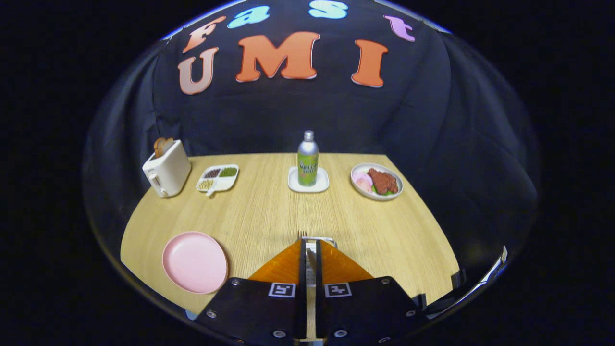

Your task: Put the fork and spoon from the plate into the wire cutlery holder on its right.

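Claw (311, 250) nearly closed over the wire cutlery holder (321, 240), with a utensil in the narrow gap

The orange fingers (283, 266) stand almost together with a slim metal piece between them; tines of what looks like the fork (302, 234) poke out just past the tips, right at the holder's rim; whether both fingers actually press on it I cannot tell; the spoon I cannot pick out; the pink plate (194, 262) lies bare, off to the claw's left and a little behind the tips. To do this step well, I would judge: keep the handle upright and centred over the holder's opening; lower until it is well inside the wire; then part the fingers gently, so nothing tips the holder.
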{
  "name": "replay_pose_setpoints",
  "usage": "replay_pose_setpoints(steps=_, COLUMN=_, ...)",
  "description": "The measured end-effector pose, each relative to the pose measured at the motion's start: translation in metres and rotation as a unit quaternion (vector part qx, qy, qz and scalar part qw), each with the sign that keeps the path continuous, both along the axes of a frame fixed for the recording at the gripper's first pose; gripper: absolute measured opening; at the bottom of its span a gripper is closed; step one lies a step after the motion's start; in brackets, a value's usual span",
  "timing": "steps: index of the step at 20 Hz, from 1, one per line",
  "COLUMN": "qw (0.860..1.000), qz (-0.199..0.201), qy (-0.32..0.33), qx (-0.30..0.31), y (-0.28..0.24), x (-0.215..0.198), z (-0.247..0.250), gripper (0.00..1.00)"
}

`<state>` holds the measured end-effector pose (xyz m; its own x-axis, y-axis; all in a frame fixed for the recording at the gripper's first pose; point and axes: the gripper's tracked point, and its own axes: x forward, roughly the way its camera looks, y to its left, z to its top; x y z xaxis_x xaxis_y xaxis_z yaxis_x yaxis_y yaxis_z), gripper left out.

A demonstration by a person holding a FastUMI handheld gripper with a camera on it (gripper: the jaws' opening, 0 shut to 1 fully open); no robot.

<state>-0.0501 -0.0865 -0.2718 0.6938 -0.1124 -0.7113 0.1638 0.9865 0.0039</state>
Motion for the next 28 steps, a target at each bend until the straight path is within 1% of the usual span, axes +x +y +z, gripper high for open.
replay_pose_setpoints(steps=5, qw=0.994, qz=-0.011, qy=-0.110, qx=-0.005, y=-0.014, x=0.032, z=0.076, gripper=0.08)
replay_pose_setpoints(steps=7, qw=0.988, qz=-0.014, qy=-0.152, qx=-0.013, y=-0.020, x=0.041, z=0.106, gripper=0.10)
replay_pose_setpoints(steps=8, qw=0.985, qz=-0.016, qy=-0.170, qx=-0.017, y=-0.022, x=0.043, z=0.120, gripper=0.13)
replay_pose_setpoints(steps=10, qw=0.978, qz=-0.007, qy=-0.206, qx=-0.021, y=-0.022, x=0.051, z=0.147, gripper=0.23)
replay_pose_setpoints(steps=11, qw=0.975, qz=-0.003, qy=-0.222, qx=-0.025, y=-0.021, x=0.054, z=0.158, gripper=0.23)
replay_pose_setpoints(steps=12, qw=0.971, qz=-0.001, qy=-0.236, qx=-0.030, y=-0.021, x=0.058, z=0.167, gripper=0.27)
replay_pose_setpoints(steps=14, qw=0.965, qz=0.004, qy=-0.261, qx=-0.033, y=-0.017, x=0.063, z=0.187, gripper=0.38)
replay_pose_setpoints(steps=16, qw=0.959, qz=0.008, qy=-0.281, qx=-0.028, y=-0.011, x=0.065, z=0.203, gripper=0.55)
replay_pose_setpoints(steps=19, qw=0.951, qz=0.007, qy=-0.310, qx=-0.026, y=-0.010, x=0.069, z=0.224, gripper=0.70)
replay_pose_setpoints(steps=22, qw=0.940, qz=0.005, qy=-0.340, qx=-0.022, y=-0.013, x=0.071, z=0.245, gripper=0.80)
replay_pose_setpoints(steps=24, qw=0.934, qz=0.003, qy=-0.356, qx=-0.023, y=-0.015, x=0.075, z=0.257, gripper=0.84)
replay_pose_setpoints(steps=27, qw=0.930, qz=0.015, qy=-0.365, qx=-0.031, y=-0.013, x=0.078, z=0.263, gripper=0.90)
replay_pose_setpoints(steps=28, qw=0.929, qz=0.017, qy=-0.368, qx=-0.035, y=-0.012, x=0.079, z=0.265, gripper=0.95)
